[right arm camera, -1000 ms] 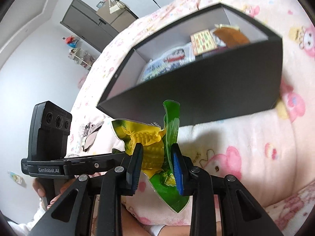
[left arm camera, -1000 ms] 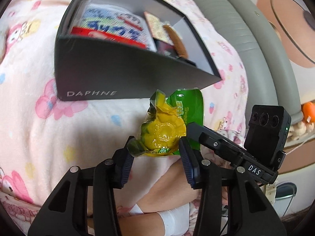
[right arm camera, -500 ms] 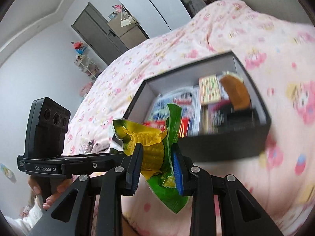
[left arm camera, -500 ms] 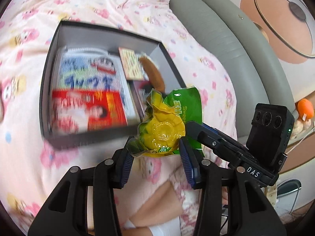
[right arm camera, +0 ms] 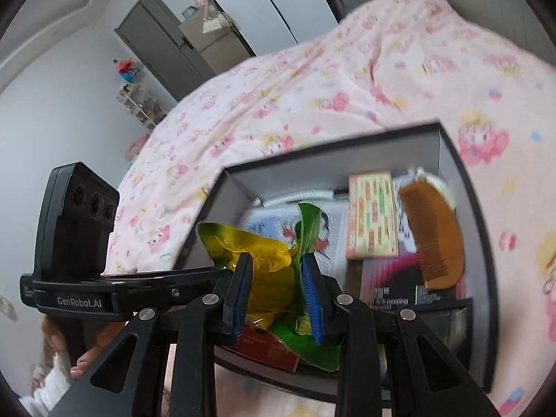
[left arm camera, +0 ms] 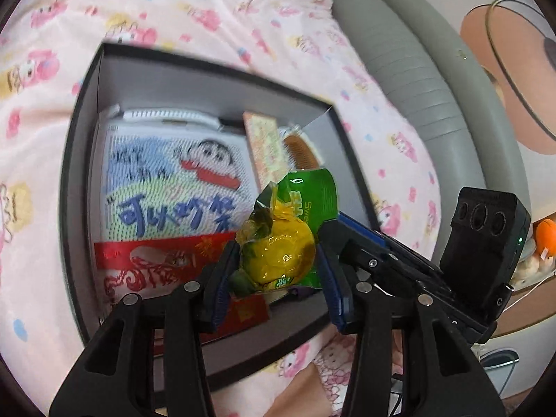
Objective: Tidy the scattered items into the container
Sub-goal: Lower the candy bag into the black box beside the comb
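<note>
A yellow and green sweet-corn packet (left arm camera: 285, 260) (right arm camera: 243, 243) hangs over the open black box (left arm camera: 74, 173) (right arm camera: 312, 173), held from two sides. My left gripper (left arm camera: 278, 243) has the packet between its blue pads, and its jaws are closing on it. My right gripper (right arm camera: 275, 260) is shut on the same packet's yellow and green folds. Each gripper's body crosses the other's view. The box holds a cartoon-printed pouch (left arm camera: 166, 187), a red packet (left arm camera: 149, 260), a patterned card (right arm camera: 373, 215) and a brown comb (right arm camera: 434, 236).
The box lies on a pink cartoon-print blanket (left arm camera: 208, 10) (right arm camera: 347, 80). A grey padded headboard (left arm camera: 434, 80) runs along the right of the left wrist view. A person's hand (right arm camera: 83, 347) grips the left handle. A grey cabinet (right arm camera: 166, 41) stands far back.
Both grippers carried the corn packet from in front of the box's outer wall to above its open top. The box's contents now show from above.
</note>
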The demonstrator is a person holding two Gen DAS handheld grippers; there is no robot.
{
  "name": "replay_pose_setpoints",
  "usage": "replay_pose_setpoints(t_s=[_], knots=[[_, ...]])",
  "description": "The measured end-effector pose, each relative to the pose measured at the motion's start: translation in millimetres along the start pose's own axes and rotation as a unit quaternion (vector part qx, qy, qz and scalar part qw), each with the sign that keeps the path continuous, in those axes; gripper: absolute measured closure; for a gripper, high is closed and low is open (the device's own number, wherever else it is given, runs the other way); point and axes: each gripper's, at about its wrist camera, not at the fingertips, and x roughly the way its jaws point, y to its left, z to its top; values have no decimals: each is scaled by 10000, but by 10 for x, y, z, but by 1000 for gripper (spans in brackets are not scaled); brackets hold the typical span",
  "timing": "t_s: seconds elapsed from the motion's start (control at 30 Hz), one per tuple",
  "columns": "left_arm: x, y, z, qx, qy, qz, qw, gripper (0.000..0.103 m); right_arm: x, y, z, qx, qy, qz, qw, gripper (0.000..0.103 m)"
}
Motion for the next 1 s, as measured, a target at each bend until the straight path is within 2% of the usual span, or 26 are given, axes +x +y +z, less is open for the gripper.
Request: replay_pose_setpoints(t_s=[0.13, 0.3, 0.53, 0.73, 0.83, 0.9, 1.0], knots=[[97, 32, -34, 28, 197, 193, 9996, 57, 144, -49, -134, 74, 291, -184, 9994, 77], [58, 49, -69, 46, 109, 363, 9993, 53, 149, -142, -219, 240, 406, -217, 9987, 77], [-100, 14, -96, 141, -444, 580, 9972, 53, -58, -224, -162, 315, -29, -102, 9994, 77], [-210, 2, -88, 252, -843, 777, 9931, 53, 40, -192, -216, 194, 110, -293, 9993, 77], [-139, 12, -79, 265, -726, 1011, 9919, 56, 101, -198, -251, 177, 225, -469, 9985, 77], [-63, 2, -84, 348, -576, 1431, 9874, 65, 119, -195, -260, 119, 251, -611, 9977, 77], [11, -77, -122, 544, -445, 2027, 9767, 69, 129, -202, -271, 83, 273, -808, 9963, 77]])
